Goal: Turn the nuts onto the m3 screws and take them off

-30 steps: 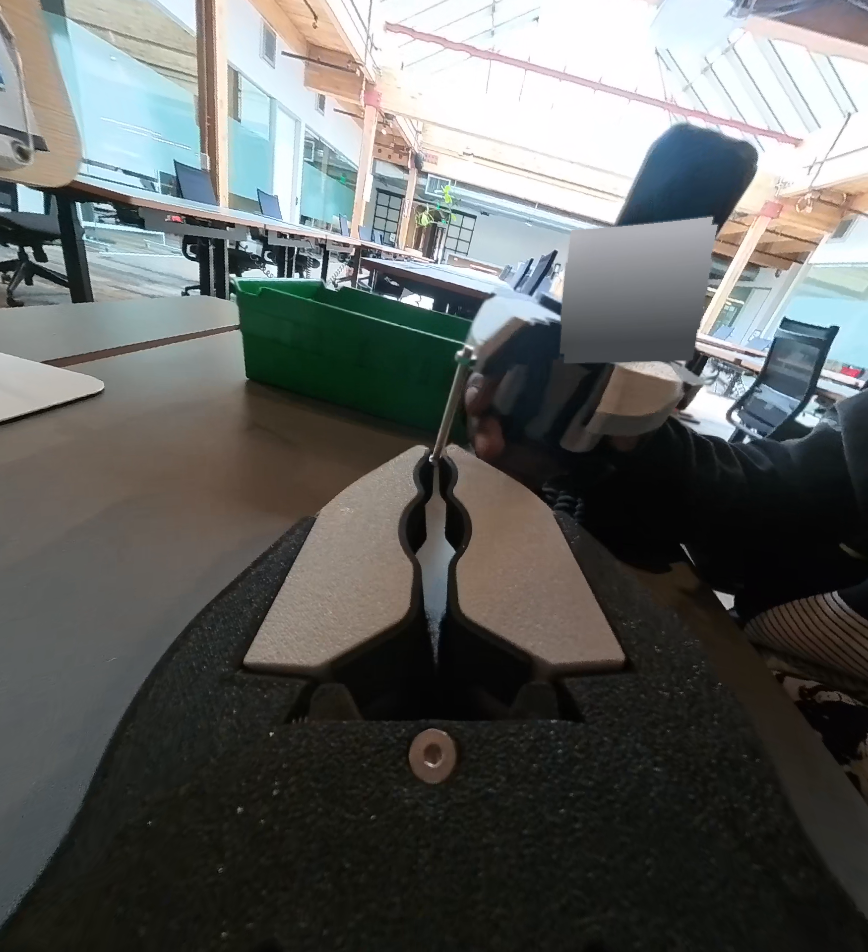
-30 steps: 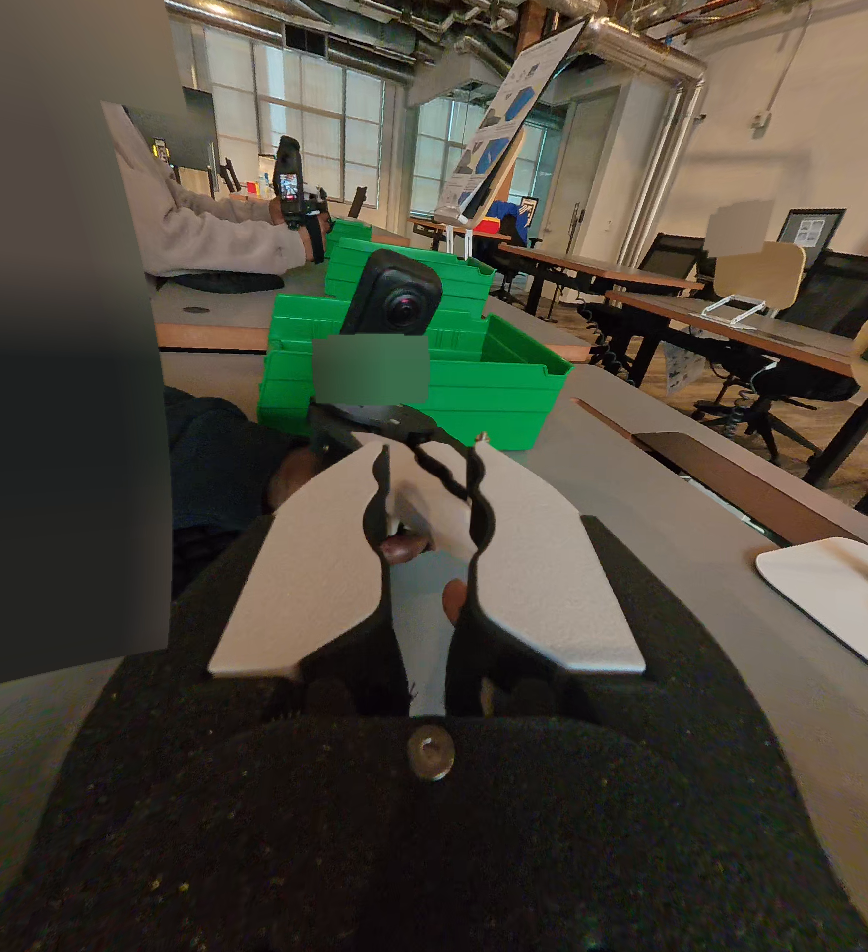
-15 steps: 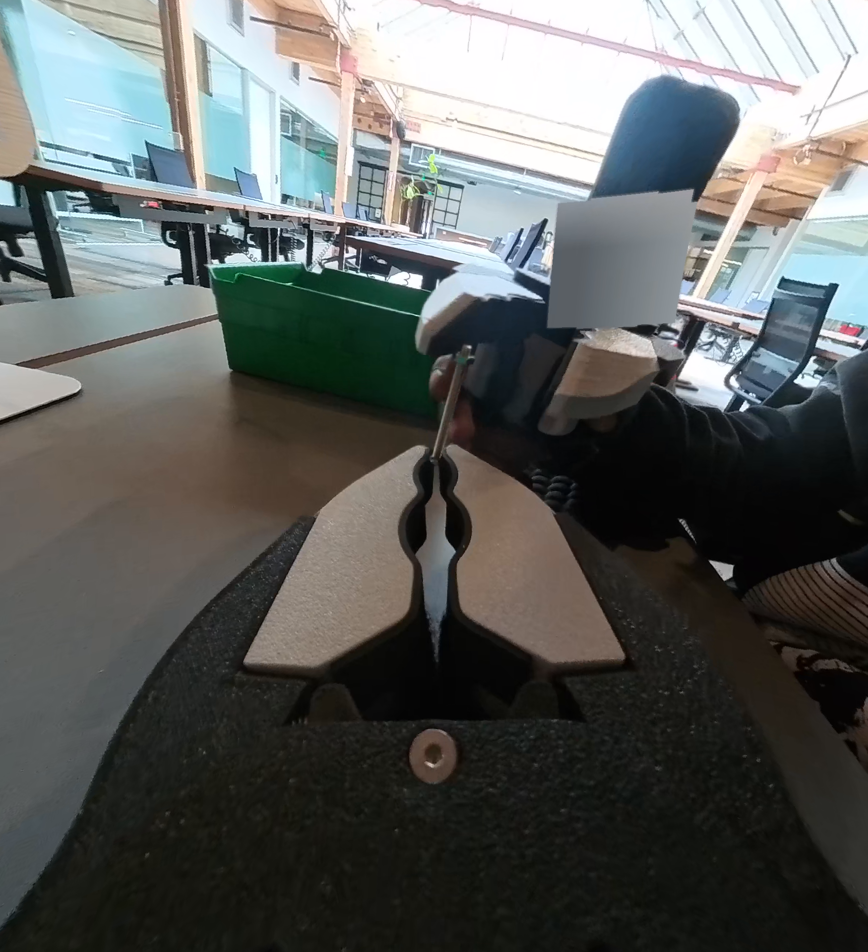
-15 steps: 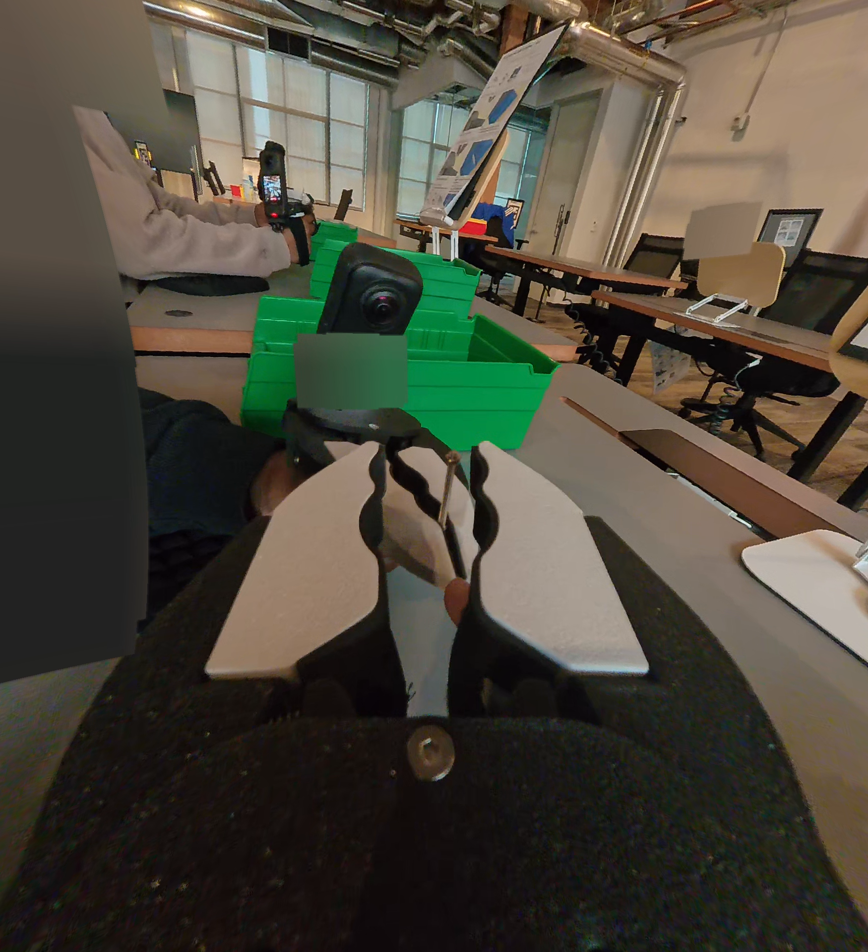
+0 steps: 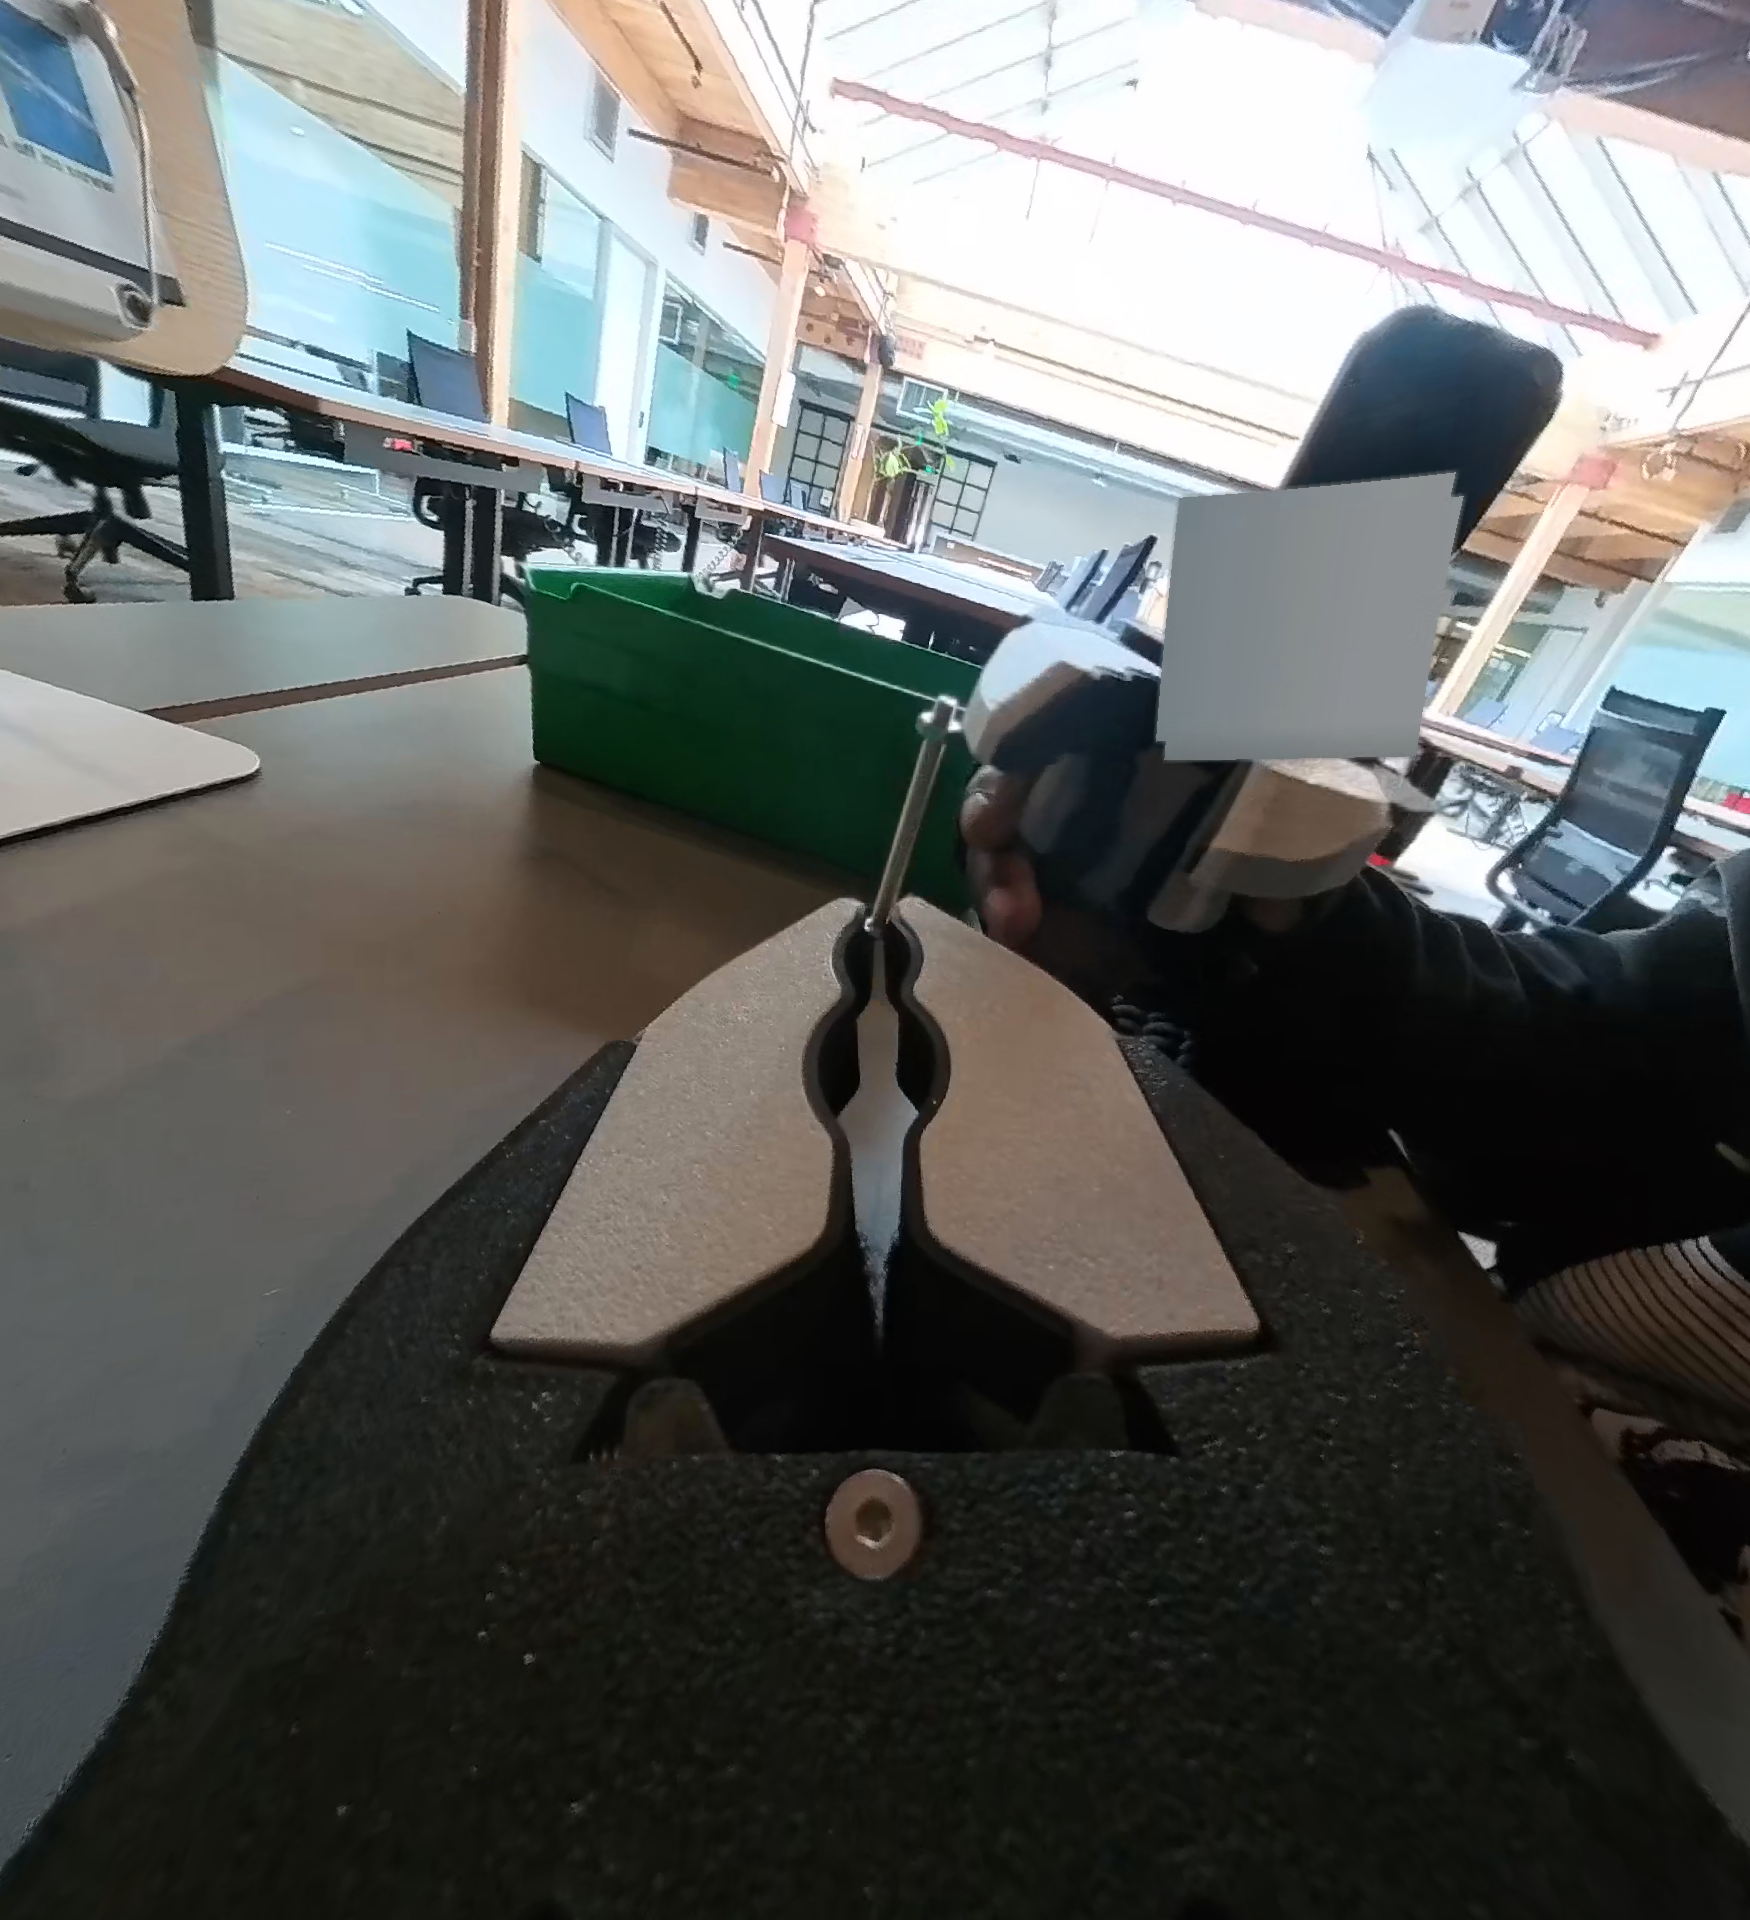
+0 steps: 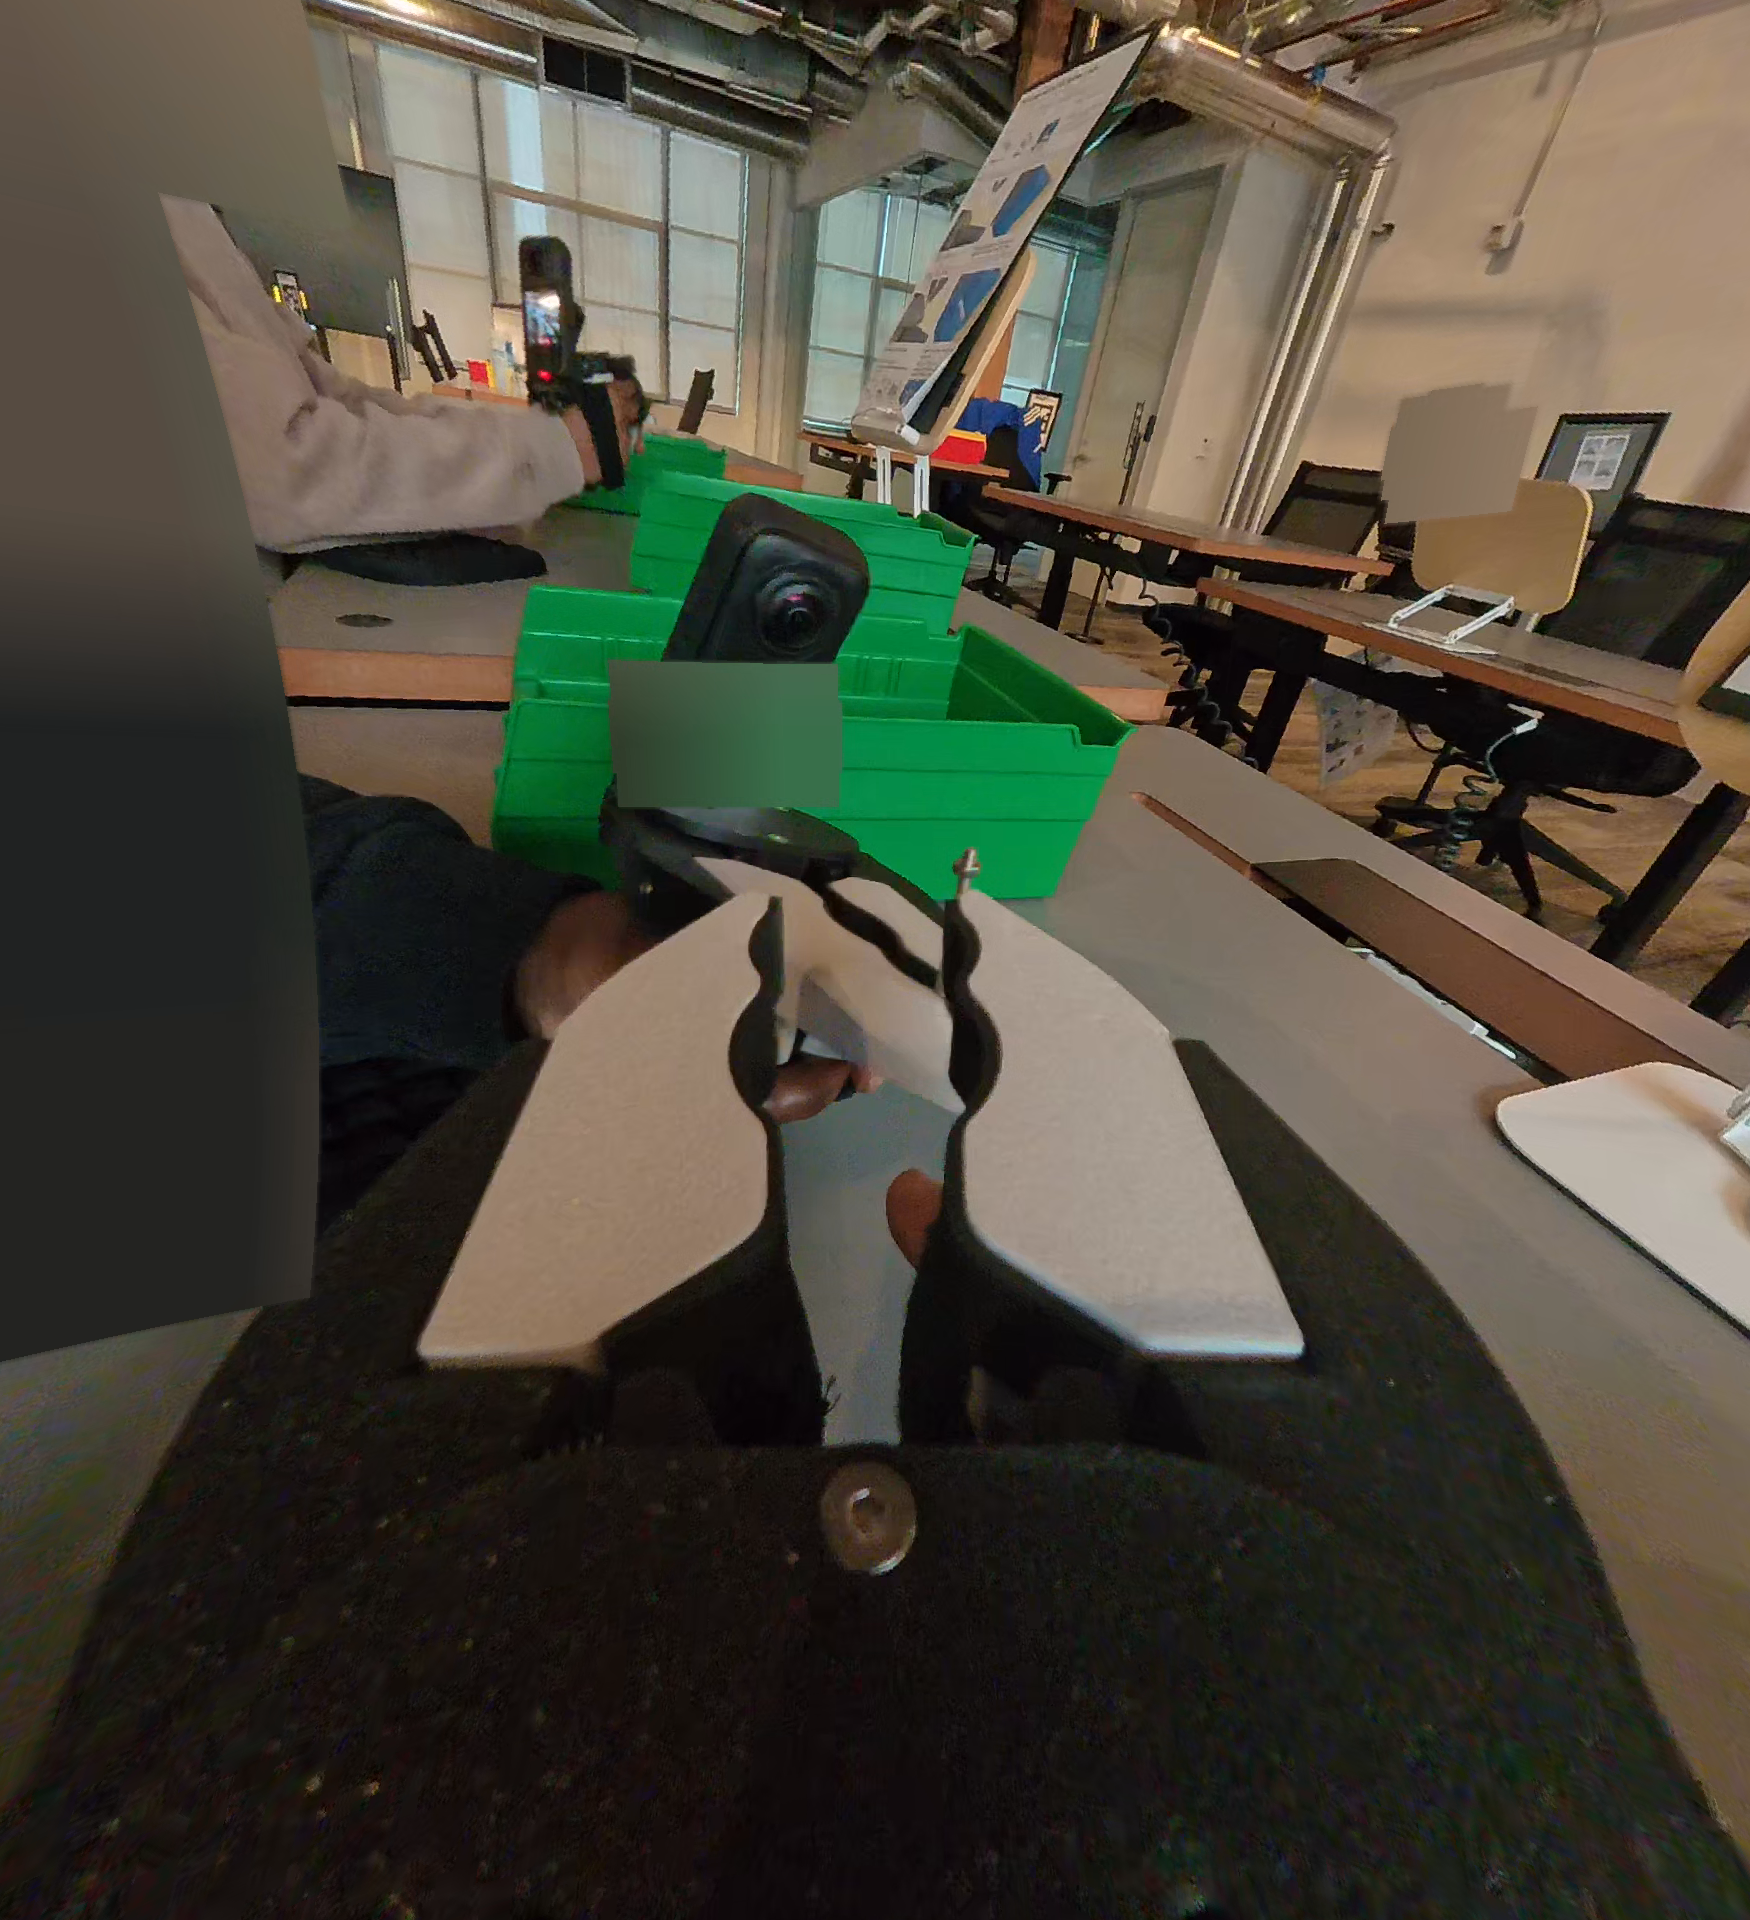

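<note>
My left gripper is shut on the lower end of a long thin metal screw. The screw stands up out of the fingertips, tilted a little right, with a small wider metal piece near its top. My right gripper is open with nothing between its pads. In the left wrist view it hovers just right of the screw's top, apart from it. In the right wrist view the left gripper shows between my open fingers, and the screw's top pokes up just behind my right fingertip.
A green bin stands on the dark table behind the grippers; several green bins show in the right wrist view. A white stand base lies to the side. Another person's sleeve rests on the far table. Tip to tip, the grippers are about 5 centimetres apart.
Half a second ago the right gripper's open fingers stood around the screw's top. It has now drawn off to the side, and the top stands free. The left gripper has kept hold of the screw.
</note>
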